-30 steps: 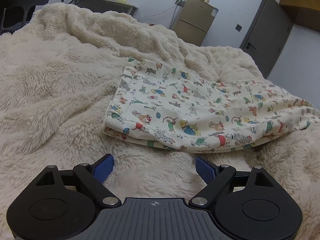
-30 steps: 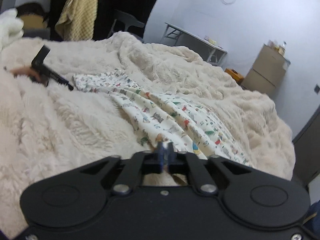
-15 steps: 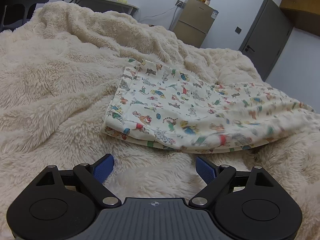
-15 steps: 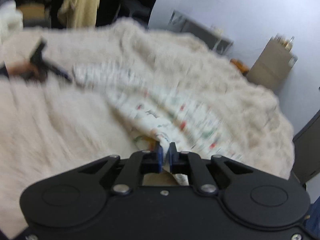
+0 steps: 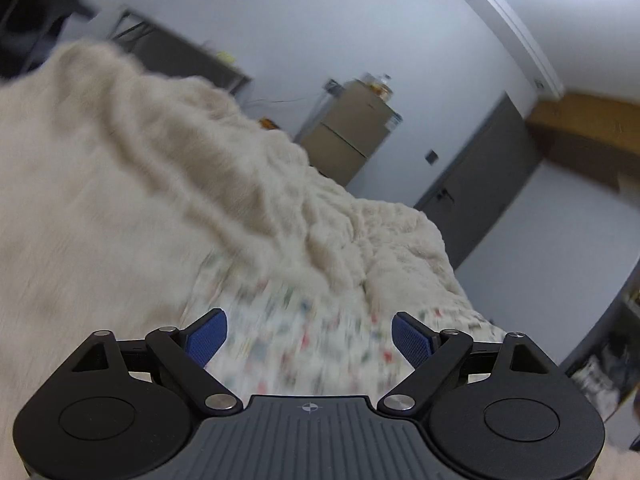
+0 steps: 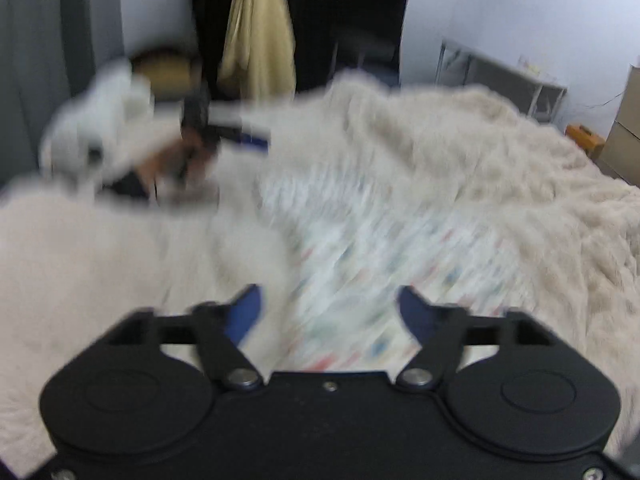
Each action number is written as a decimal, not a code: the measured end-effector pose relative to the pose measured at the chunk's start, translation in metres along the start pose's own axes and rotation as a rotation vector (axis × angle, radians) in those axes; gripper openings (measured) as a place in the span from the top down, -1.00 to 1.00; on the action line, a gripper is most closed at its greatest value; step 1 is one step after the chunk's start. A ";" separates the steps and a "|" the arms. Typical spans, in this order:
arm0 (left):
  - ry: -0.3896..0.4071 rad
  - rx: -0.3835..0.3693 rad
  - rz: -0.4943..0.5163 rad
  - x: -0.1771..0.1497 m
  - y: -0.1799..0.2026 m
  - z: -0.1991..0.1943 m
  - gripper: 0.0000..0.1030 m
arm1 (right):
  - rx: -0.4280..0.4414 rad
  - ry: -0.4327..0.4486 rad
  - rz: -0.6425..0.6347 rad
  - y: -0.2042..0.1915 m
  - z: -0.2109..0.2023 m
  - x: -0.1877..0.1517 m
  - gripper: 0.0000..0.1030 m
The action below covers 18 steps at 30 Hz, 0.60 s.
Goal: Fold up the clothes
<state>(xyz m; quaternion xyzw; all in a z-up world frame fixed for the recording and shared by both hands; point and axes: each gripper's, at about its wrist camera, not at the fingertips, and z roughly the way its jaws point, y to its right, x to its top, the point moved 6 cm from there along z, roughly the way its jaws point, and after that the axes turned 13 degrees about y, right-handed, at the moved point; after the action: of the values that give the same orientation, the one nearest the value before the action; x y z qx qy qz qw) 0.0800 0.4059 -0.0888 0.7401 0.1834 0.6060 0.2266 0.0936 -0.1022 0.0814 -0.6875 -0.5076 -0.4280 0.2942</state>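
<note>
Item: printed garment, pale with small coloured figures, lying on the shaggy cream blanket just ahead of and below both my grippers. Progress, as I judge it: folded at least once and lying loose; motion blur hides the edges, so I cannot tell whether another fold or a tidy-up is left.

Left gripper: jaws wide apart, nothing between the blue pads, raised clear of the cloth, aimed slightly downward.

Right gripper: jaws have just been opening and now stand wide; the garment lies past them, not pinched. Tilted more steeply down. From it I see the left hand, blurred, up and to the left.
</note>
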 end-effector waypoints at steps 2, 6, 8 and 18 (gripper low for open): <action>-0.055 -0.020 0.075 0.012 0.033 0.045 -0.71 | -0.100 -0.007 0.005 0.056 0.017 0.000 -0.46; -0.154 -0.243 0.211 0.015 0.134 0.131 -0.70 | -0.134 -0.080 0.088 0.146 0.063 -0.031 -0.10; -0.200 -0.358 0.278 0.009 0.175 0.161 -0.68 | -0.105 -0.115 0.126 0.173 0.080 -0.048 -0.06; -0.533 -0.673 0.531 -0.069 0.257 0.246 -0.28 | 0.075 -0.164 0.189 0.212 0.099 -0.098 0.59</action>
<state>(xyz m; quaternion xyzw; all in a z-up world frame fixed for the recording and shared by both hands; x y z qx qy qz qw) 0.3064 0.1265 -0.0418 0.7761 -0.2807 0.4584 0.3297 0.3119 -0.1288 -0.0450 -0.7535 -0.4786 -0.3216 0.3159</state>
